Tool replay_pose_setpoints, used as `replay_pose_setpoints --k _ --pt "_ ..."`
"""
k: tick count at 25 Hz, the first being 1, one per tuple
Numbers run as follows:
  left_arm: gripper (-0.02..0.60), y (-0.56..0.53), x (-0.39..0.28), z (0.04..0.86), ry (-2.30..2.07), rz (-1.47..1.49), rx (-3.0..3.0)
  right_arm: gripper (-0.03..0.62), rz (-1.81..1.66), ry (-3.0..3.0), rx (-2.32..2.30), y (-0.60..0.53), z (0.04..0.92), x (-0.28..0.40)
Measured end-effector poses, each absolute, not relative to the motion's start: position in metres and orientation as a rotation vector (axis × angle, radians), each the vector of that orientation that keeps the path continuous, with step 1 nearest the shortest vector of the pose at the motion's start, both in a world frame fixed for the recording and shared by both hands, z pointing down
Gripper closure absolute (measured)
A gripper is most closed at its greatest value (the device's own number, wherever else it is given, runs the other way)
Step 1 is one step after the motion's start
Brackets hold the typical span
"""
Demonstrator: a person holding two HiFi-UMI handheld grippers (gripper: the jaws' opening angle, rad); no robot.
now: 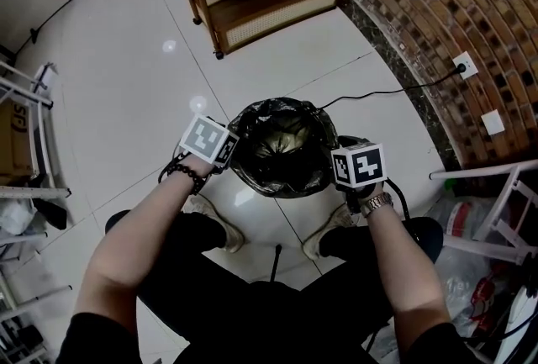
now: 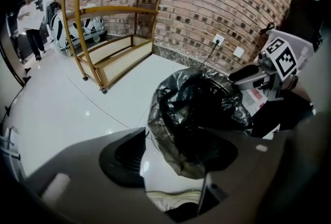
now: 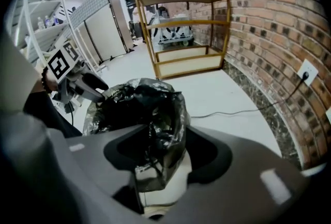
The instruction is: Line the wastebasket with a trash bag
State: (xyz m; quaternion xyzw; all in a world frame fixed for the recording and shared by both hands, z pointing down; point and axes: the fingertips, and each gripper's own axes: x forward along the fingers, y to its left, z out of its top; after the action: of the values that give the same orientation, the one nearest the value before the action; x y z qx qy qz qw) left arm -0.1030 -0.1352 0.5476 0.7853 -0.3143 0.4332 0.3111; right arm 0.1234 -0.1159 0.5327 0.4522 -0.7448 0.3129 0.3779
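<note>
Two sides covered as we look: the left gripper (image 2: 176,160) stands with jaws apart astride the left rim, the trash bag (image 1: 282,154) sits mouth-up on the floor (image 1: 143,93) between, and the right gripper (image 3: 161,151) straddles the right rim unclenched, neither nearer.

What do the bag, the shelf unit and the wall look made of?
Trash bag: thin black plastic film, glossy; it crinkles and catches glare. Shelf unit: probably varnished wood, warm brown sheen, with paler woven-looking panels. Wall: brick, matte, mortar joints visible.
</note>
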Motion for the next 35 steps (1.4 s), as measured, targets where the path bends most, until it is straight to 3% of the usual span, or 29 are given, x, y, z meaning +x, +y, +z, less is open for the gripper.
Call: replay_pose_setpoints --k 5,8,13,21,23,25,27,35 --pt "0.301 -0.124 -0.103 0.576 -0.833 1.147 1.980 0.372 0.939 -1.788 1.217 -0.107 0.568 0.127" --pt "0.312 -0.125 -0.100 0.588 -0.820 1.138 1.954 0.443 0.991 -1.749 1.247 -0.106 0.584 0.130" --pt "0.387 -0.126 -0.091 0.600 -0.809 1.106 1.937 0.484 0.986 -1.749 1.264 -0.117 0.592 0.126" --pt "0.385 -0.131 -0.089 0.604 -0.812 1.080 1.955 0.508 1.029 -1.806 1.277 -0.126 0.596 0.124" --pt "0.344 -0.131 -0.088 0.599 -0.810 1.087 1.980 0.482 1.001 -1.823 1.260 -0.125 0.594 0.124" --pt "0.248 -0.133 -0.087 0.590 -0.816 1.070 1.996 0.374 0.992 -1.851 1.237 -0.125 0.588 0.123" --pt "0.216 -0.134 -0.088 0.578 -0.833 1.049 2.011 0.324 0.975 -1.876 1.228 -0.125 0.578 0.124" --pt "0.210 -0.138 -0.113 0.532 -0.939 0.997 2.037 0.313 0.841 -1.927 1.297 -0.127 0.523 0.137"
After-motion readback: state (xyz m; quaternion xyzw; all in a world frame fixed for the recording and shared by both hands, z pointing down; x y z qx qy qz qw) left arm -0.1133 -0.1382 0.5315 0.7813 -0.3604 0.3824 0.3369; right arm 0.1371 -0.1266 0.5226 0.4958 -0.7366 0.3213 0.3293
